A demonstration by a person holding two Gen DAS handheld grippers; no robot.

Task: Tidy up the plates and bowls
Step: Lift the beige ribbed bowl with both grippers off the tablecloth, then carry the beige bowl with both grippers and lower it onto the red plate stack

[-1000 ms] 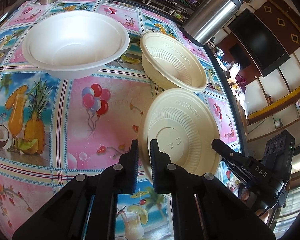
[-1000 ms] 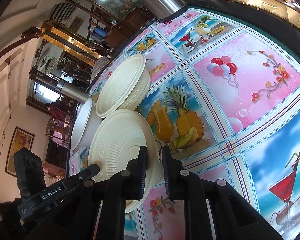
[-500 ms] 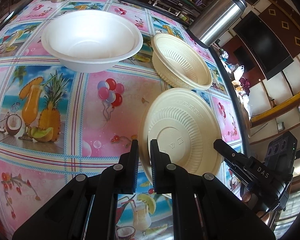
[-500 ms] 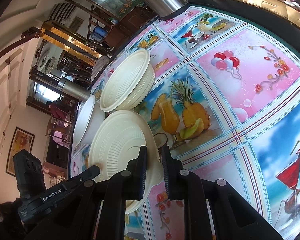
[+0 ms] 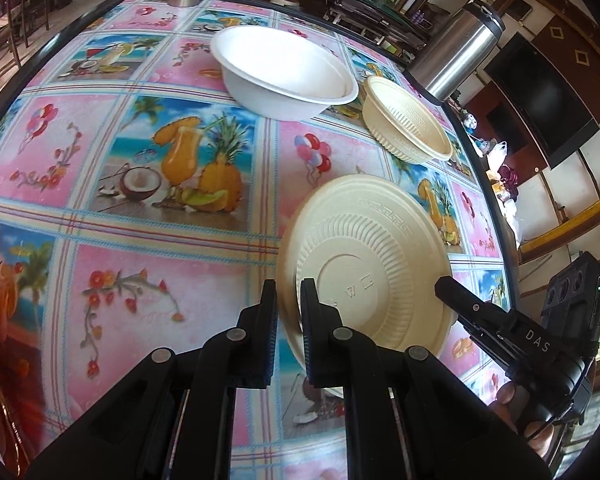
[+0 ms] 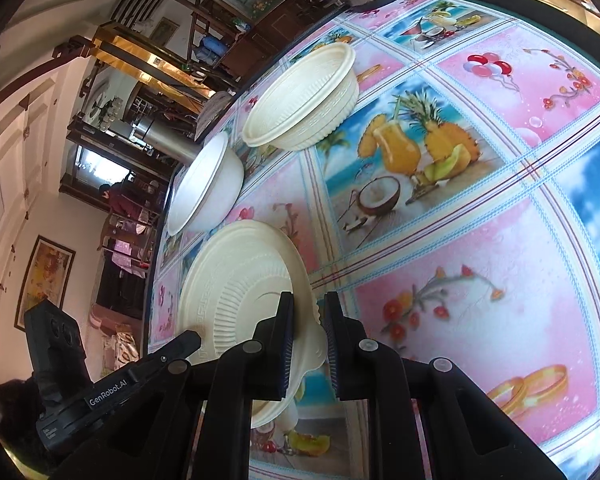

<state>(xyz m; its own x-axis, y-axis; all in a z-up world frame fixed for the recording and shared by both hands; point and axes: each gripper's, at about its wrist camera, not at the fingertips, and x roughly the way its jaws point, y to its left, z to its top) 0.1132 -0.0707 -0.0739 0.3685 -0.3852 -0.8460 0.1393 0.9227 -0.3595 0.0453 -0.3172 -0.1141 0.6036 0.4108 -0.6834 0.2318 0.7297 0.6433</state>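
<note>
Both tools pinch opposite rims of the cream plate [image 5: 364, 264], held above the tabletop [image 5: 140, 280]: left tool [image 5: 288, 312], right tool [image 6: 306, 328]. Cream bowl [image 5: 406, 120] lies ahead, white bowl [image 5: 284, 72] beside it.

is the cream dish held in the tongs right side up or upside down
Upside down: the cream dish shows its ribbed underside and flat base ring facing up, gripped at opposite rims by both tongs.

Legible markings observed: white lettering "DAS" on the black body of the right gripper [image 5: 496, 330], seen from the left wrist view. White lettering "GenRobot.AI" on the black body of the left gripper [image 6: 116, 390], seen from the right wrist view. Embossed characters on the plate [image 5: 364, 256] base are not legible.
</note>
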